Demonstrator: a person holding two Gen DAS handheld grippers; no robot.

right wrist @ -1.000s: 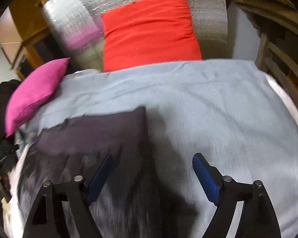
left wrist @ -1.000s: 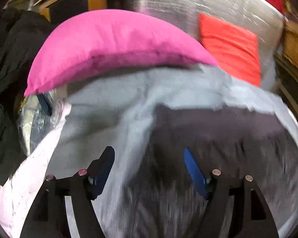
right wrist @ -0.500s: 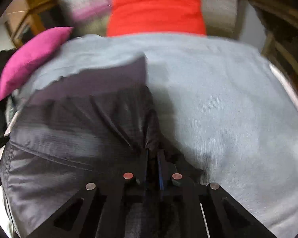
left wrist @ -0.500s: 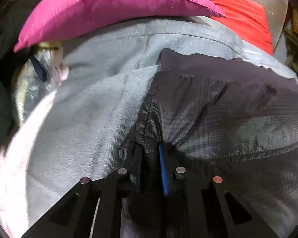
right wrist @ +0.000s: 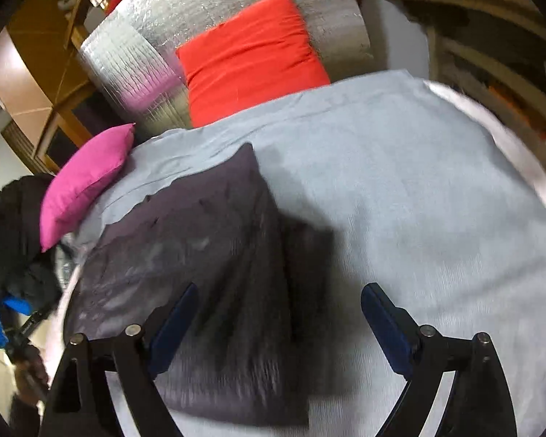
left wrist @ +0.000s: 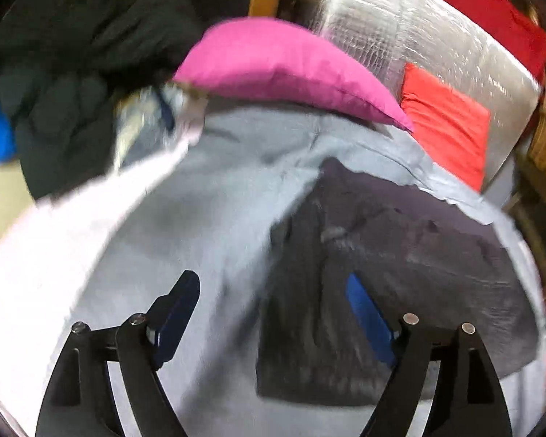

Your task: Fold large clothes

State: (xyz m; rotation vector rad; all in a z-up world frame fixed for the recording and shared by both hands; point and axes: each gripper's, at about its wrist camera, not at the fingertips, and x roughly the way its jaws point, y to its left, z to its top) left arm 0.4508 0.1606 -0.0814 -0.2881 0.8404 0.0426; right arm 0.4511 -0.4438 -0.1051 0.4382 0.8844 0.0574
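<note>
Cushions [right wrist: 251,58] border grey sheet [right wrist: 418,189] beyond dark garment [right wrist: 207,255].

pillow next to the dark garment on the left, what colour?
Magenta pink pillow, plain, no pattern. Left wrist view shows it best.

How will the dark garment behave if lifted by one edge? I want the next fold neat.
The dark garment looks thin and creased, so it will probably droop. Its faint sheen suggests it may slide on the grey sheet.
</note>
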